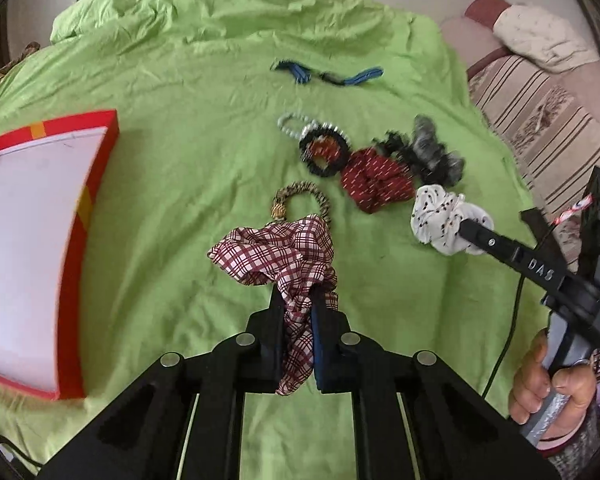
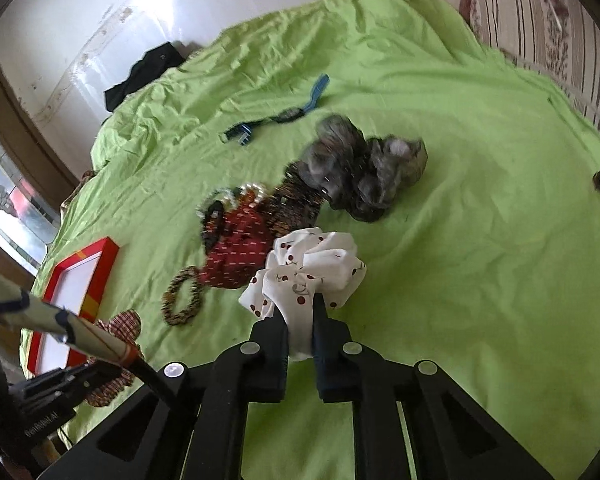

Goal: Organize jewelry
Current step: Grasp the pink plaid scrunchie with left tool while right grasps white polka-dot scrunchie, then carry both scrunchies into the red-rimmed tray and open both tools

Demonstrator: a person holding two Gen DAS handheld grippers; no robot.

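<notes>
My left gripper (image 1: 296, 300) is shut on a red-and-white plaid scrunchie (image 1: 276, 252) and holds it over the green sheet. My right gripper (image 2: 300, 312) is shut on a white scrunchie with red dots (image 2: 312, 268); it also shows in the left wrist view (image 1: 440, 212). A pile lies between them: a dark red scrunchie (image 1: 376, 184), a grey-black scrunchie (image 1: 428, 152), a black ring scrunchie (image 1: 324, 152), a pearl bracelet (image 1: 292, 126) and a leopard-print hair band (image 1: 304, 196). A red-rimmed open box (image 1: 100, 184) with a white inside lies at the left.
A blue-and-black strap (image 1: 328, 74) lies farther back on the green sheet (image 1: 180, 80). A striped couch (image 1: 540, 112) with a cushion stands at the right. A black cloth (image 2: 144, 72) lies at the sheet's far edge by the wall.
</notes>
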